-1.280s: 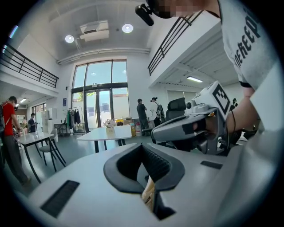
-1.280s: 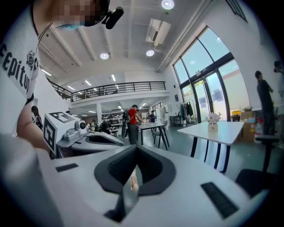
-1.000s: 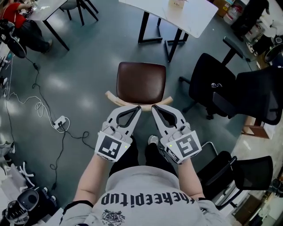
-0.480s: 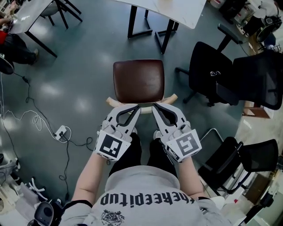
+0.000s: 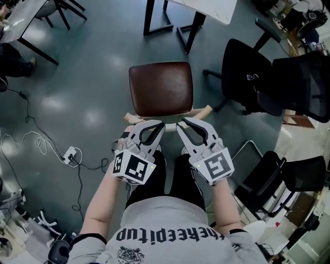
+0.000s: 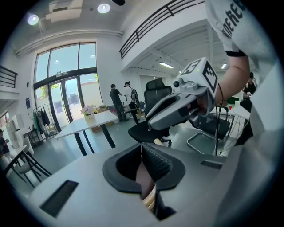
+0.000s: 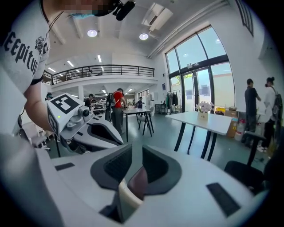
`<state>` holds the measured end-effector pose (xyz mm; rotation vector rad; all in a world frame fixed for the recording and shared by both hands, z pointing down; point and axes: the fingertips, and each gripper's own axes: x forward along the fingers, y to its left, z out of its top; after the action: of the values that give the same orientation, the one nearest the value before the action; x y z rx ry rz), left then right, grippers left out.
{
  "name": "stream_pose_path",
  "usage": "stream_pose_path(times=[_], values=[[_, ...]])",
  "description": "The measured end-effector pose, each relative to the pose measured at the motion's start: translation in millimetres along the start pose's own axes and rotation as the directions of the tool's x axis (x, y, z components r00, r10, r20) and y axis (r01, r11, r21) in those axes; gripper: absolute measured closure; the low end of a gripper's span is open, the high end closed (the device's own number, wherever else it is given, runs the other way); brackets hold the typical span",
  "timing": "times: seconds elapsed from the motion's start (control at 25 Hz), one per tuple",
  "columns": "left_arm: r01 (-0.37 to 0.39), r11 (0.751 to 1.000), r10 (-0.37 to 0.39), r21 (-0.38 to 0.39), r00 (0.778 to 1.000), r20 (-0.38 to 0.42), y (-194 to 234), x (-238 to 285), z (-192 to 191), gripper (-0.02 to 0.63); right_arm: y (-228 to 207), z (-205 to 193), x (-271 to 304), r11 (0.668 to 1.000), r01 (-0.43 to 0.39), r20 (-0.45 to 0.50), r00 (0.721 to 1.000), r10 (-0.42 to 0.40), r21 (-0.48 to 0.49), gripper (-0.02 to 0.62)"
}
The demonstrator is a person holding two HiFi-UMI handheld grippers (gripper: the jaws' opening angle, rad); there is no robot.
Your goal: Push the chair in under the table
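Observation:
The chair has a brown seat (image 5: 161,88) and a pale curved wooden backrest (image 5: 204,110); it stands on the grey floor short of the white table (image 5: 214,7). My left gripper (image 5: 160,124) is shut, its tips together right at the backrest's top rail, empty. Beside it my right gripper (image 5: 180,122) has its jaws opening. In the right gripper view the backrest (image 7: 126,195) and seat (image 7: 138,181) show through the gap of that gripper (image 7: 136,153), and the pads do not press on them. The left gripper view shows shut jaws (image 6: 142,146) over the backrest (image 6: 149,199).
Black office chairs (image 5: 252,77) (image 5: 289,180) stand close on the right. A power strip (image 5: 69,153) with cables lies on the floor to the left. Another table's legs (image 5: 31,46) are at the upper left. People stand far off by the windows (image 7: 250,95).
Both grippers have sunk lower onto the chair's backrest. The right jaws have parted a little. The table has slid toward the top edge of the head view.

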<state>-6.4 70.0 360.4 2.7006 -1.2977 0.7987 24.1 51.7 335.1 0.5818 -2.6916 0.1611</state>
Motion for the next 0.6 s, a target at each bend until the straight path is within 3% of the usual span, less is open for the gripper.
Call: stream_pose_path(times=[0.28,0.6], values=[[0.066,0.997,-0.061,0.049,0.993,-0.103,-11,15,-38,0.545,10,-38,14,0.996,-0.055,-0.111,0.993,0.046,-0.074,0.491],[0.146,0.978,-0.111,0.148,0.968,-0.226,-31,31,-79,0.493,19,-82,24,0.977,-0.131,-0.220,0.971,0.092,-0.169,0.451]])
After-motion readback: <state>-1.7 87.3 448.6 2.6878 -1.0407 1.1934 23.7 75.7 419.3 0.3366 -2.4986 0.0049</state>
